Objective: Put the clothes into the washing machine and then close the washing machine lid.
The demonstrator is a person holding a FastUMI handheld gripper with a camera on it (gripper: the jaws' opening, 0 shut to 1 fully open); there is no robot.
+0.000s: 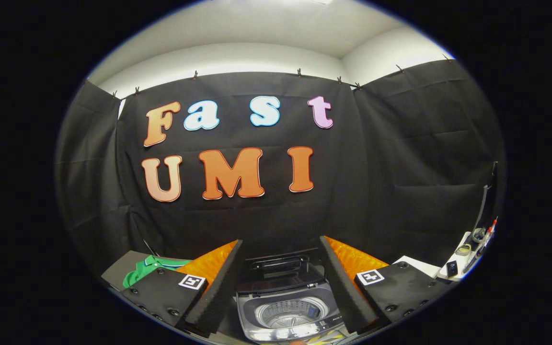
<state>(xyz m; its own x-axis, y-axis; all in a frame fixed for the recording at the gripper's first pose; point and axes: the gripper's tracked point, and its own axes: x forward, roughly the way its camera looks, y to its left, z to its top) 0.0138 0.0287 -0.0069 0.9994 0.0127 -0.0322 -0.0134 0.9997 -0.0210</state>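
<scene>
Two fingers of the gripper (283, 282) stand spread apart and grasp nothing; the washing machine (288, 306) sits between them, just ahead. Its lid (278, 268) is raised at the rear, exposing the drum (288, 312). The green garment (149, 269) lies on a dark surface left of the washing machine, beyond the left finger. Expect soft, light, limp cloth that sags and drapes. Pinch a bunched fold near its middle, not a loose edge.
</scene>
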